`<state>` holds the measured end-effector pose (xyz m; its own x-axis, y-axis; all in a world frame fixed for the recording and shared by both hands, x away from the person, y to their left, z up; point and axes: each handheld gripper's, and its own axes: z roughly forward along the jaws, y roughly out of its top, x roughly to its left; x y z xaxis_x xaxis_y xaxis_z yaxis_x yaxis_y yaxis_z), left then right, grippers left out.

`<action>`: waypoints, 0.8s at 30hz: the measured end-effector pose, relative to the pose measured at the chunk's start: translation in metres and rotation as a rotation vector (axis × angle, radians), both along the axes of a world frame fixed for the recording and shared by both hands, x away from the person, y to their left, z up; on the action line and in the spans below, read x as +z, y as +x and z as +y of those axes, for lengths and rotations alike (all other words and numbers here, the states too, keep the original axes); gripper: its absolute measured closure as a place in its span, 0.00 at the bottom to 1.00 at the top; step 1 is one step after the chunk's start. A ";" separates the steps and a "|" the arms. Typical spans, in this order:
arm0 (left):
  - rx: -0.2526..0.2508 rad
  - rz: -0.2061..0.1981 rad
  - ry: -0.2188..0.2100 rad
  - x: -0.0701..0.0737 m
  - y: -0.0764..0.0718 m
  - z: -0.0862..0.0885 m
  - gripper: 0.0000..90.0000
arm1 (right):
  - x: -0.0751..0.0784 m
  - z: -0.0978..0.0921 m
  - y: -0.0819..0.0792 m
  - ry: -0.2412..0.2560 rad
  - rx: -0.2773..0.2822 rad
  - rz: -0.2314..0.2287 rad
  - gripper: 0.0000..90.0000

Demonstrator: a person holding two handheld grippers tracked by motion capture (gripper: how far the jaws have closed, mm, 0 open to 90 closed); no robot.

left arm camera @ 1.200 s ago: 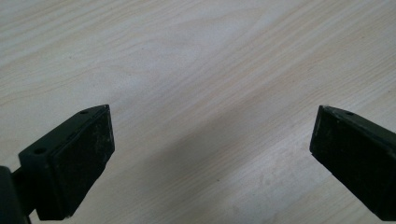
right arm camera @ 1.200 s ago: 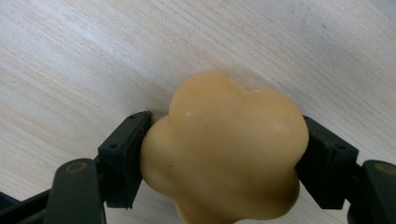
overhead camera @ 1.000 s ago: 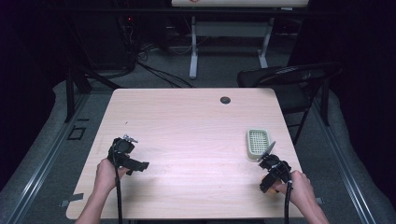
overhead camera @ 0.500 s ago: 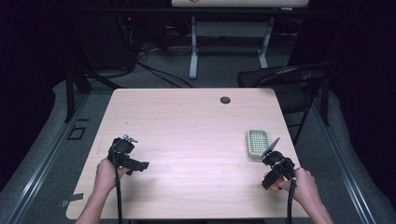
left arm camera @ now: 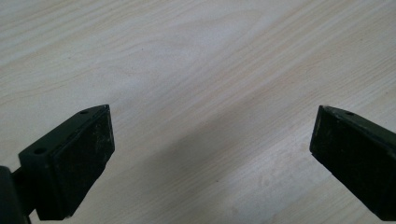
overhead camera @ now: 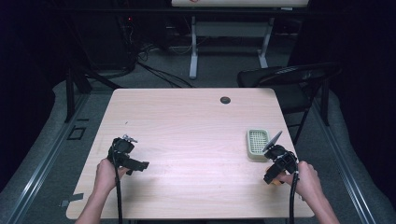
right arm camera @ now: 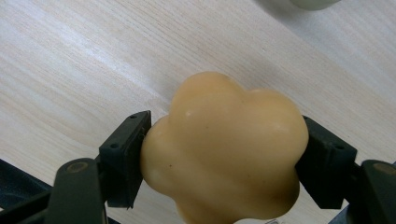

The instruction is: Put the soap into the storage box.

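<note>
A pale orange, flower-shaped soap bar (right arm camera: 224, 149) sits between the two black jaws of my right gripper (right arm camera: 224, 158), which press on both its sides just above the wooden table (overhead camera: 187, 130). From the high view, that right gripper (overhead camera: 276, 169) is near the table's front right, with a sliver of the orange soap bar (overhead camera: 275, 181) under it. A pale green slotted soap dish (overhead camera: 258, 142) lies just beyond it. My left gripper (overhead camera: 133, 163) hovers at the front left; its jaws stand wide apart over bare wood, as the left gripper (left arm camera: 210, 154) view shows.
A small dark round grommet (overhead camera: 225, 100) sits in the table's far edge. A black folding chair (overhead camera: 289, 79) stands off the far right corner. Desk legs and cables lie on the floor beyond the table.
My right gripper has shifted slightly toward the front right, away from the soap dish. The left gripper has stayed put.
</note>
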<state>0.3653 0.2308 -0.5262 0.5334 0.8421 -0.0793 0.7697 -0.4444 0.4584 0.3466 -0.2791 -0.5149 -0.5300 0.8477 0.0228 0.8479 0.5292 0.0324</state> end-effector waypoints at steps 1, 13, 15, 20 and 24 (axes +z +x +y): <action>0.003 -0.006 0.001 0.000 0.000 0.000 0.00 | 0.000 0.000 0.000 0.000 0.002 -0.001 0.30; 0.001 -0.004 -0.001 0.000 0.000 0.000 0.00 | 0.010 0.002 0.005 -0.014 0.017 0.003 0.30; 0.002 -0.005 -0.001 0.000 0.000 0.000 0.00 | 0.011 0.003 0.006 -0.011 0.015 0.000 0.30; -0.001 -0.002 0.000 0.000 0.000 -0.001 0.00 | 0.012 0.005 0.007 0.006 0.003 -0.012 0.30; 0.002 -0.006 0.000 0.000 0.000 0.000 0.00 | 0.015 0.006 0.011 -0.013 0.023 0.004 0.30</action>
